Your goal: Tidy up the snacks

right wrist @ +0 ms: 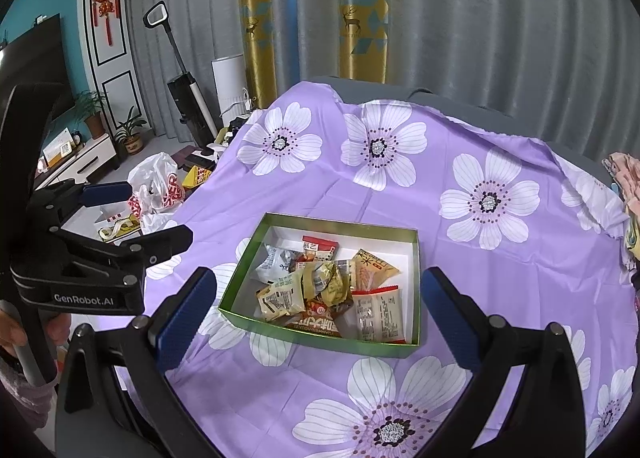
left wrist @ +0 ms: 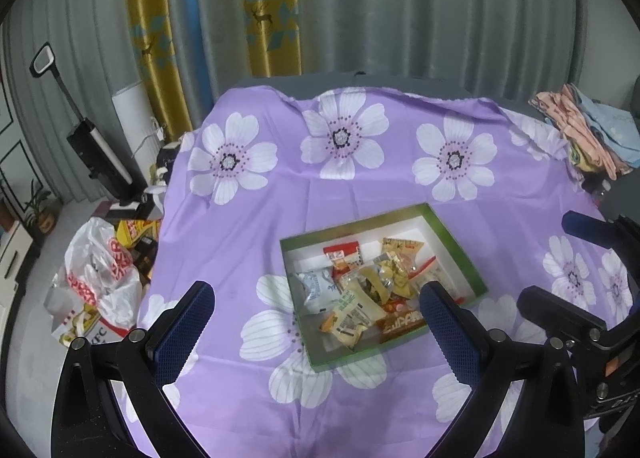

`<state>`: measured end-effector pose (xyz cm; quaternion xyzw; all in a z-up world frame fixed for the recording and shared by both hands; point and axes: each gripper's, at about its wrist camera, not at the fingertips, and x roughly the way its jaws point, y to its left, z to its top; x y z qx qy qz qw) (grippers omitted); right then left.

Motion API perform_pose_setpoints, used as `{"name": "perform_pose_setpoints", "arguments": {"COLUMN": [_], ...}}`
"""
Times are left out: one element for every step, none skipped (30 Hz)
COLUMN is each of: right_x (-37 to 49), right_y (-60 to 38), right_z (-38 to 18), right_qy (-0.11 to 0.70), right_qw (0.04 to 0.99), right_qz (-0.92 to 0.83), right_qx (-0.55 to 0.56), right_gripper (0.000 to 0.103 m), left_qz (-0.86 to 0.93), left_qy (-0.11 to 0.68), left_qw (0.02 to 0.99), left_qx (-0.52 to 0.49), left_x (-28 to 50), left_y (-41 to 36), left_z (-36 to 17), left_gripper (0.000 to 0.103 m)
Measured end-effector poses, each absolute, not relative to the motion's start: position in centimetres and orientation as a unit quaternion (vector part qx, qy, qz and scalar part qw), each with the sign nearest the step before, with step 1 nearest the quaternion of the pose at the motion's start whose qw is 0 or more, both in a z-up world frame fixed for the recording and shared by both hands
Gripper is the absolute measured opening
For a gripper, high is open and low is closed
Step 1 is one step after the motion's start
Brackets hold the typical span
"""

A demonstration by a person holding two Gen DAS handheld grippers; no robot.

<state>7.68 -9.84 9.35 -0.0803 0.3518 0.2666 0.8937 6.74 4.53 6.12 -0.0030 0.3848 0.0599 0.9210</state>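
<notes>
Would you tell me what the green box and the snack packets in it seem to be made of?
Green box: probably cardboard with a glossy green outside and matte white lining; thin, straight folded walls. Snack packets: likely plastic or foil film, shiny and crinkled, with crimped ends.

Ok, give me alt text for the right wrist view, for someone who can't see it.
A green-rimmed box of wrapped snack packets sits on a purple flowered cloth, framed by the open, empty right gripper. The left gripper, also open, is at the left edge; curtains hang behind.
</notes>
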Motion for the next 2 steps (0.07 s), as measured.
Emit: {"name": "perform_pose_setpoints", "arguments": {"right_x": [7.83, 7.90], "right_y": [-9.85, -9.83], "right_z": [9.25, 9.15], "right_qy": [0.353, 0.355], "right_qw": [0.893, 0.892], "right_qz": [0.267, 0.268], "right_qx": [-0.079, -0.077], "right_gripper": [0.103, 0.103], "left_qz": [0.060, 0.056], "left_qy": [0.385, 0.387], "left_qw": [0.921, 0.920], "left_qx": [-0.001, -0.003], "left_x": [6.84, 6.95], "left_y": [4.44, 4.38], "left_z": [6.06, 5.96], "left_gripper": [0.102, 0.102]}}
